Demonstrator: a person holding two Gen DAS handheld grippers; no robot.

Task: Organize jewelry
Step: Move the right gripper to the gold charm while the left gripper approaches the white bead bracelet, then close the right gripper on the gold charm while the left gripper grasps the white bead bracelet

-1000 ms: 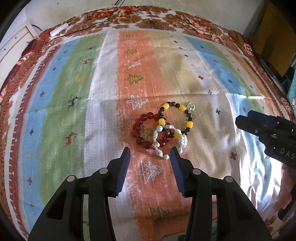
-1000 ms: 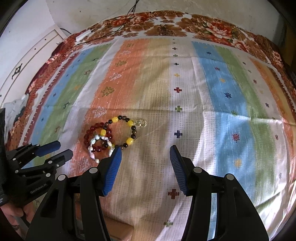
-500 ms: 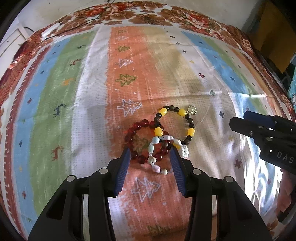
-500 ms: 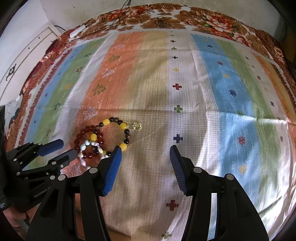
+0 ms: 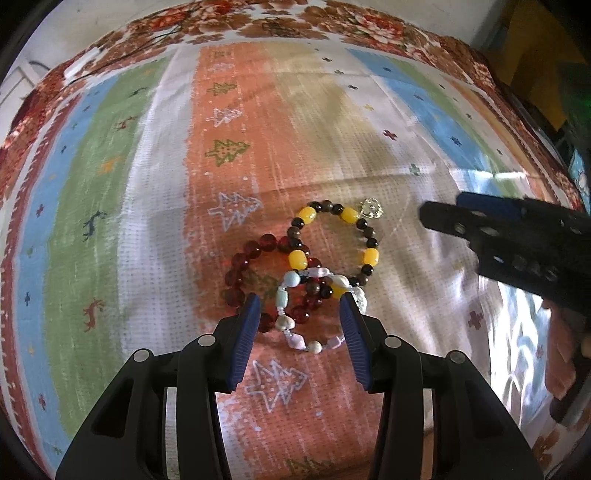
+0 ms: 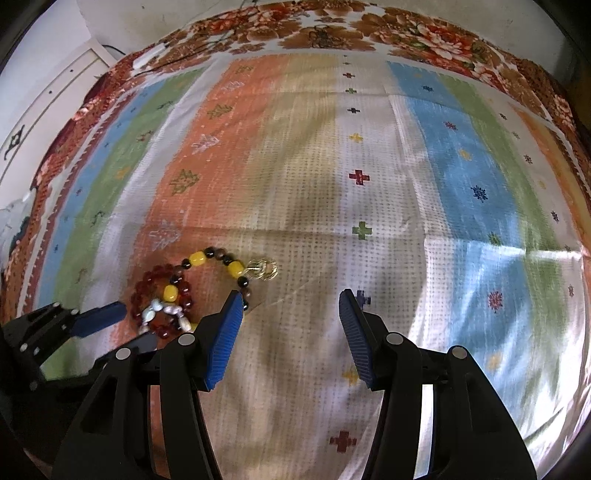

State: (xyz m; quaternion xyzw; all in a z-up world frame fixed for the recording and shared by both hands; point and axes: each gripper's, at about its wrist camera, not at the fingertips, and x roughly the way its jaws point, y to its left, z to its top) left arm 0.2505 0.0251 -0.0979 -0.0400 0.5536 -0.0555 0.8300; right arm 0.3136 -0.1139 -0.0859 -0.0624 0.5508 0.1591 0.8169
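Note:
Three bead bracelets lie overlapping on the striped cloth: a dark red one (image 5: 240,273), a yellow-and-black one (image 5: 336,240) with a small gold charm (image 5: 371,207), and a pale pearl-like one (image 5: 306,332). My left gripper (image 5: 298,306) hangs open just above them, the pale bracelet between its blue pads without contact. My right gripper (image 6: 291,299) is open over bare cloth to the right of the pile; the yellow-and-black bracelet (image 6: 218,264) sits just off its left fingertip. Each gripper shows in the other's view, the right gripper (image 5: 461,218) at the right edge, the left gripper (image 6: 99,317) at the lower left.
The striped cloth (image 6: 443,184) with small tree and cross motifs covers a bed with a floral border (image 6: 332,33). A thin dark cable (image 5: 122,55) and a white cabinet (image 6: 48,110) sit at the far left. A hand (image 5: 565,350) holds the right gripper.
Both grippers have sunk closer to the cloth. The bracelets have slid down the left view until they sit between the left pads, and the right gripper has drawn nearer the yellow bracelet.

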